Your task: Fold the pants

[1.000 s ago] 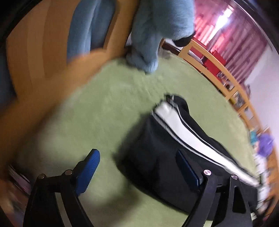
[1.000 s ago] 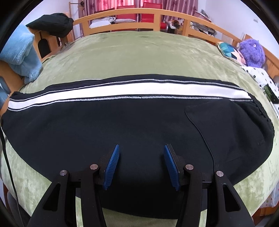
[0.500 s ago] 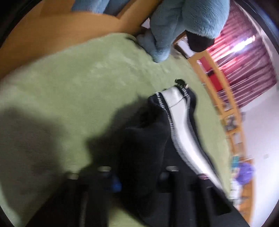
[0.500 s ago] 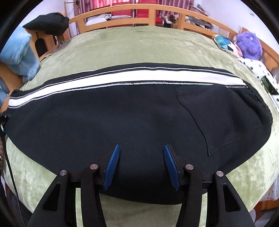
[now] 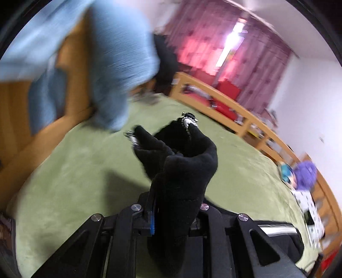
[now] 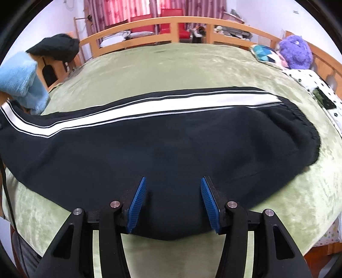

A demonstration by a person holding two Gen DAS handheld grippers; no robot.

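Listing what we find around our two tongs. Item one: black track pants (image 6: 149,149) with a white side stripe, spread across a green bed cover (image 6: 171,70); the near hem lies directly under and ahead of our right gripper (image 6: 173,201), whose blue pads (image 6: 139,201) stand apart with nothing between them, hovering over the cloth. Item two: the leg end of the same pants (image 5: 181,181), bunched and lifted off the cover, pinched in our left gripper (image 5: 171,213), whose jaws have just been closing on it; the raised cloth hides most of that gripper's pads and blocks much of its forward view. Item three: light blue plush blanket (image 6: 23,79), far left of the right gripper, draped over the wooden bed rail (image 6: 171,23); blurred in the left view. Item four: dark garment (image 6: 55,49) on the rail's corner. Item five: purple plush toy (image 6: 296,52) and patterned cushion (image 6: 264,53), far right. Item six: spotted white sheet (image 6: 310,83) beside them. Item seven: red chairs (image 6: 168,19) and pink curtains (image 6: 119,10) beyond the rail.
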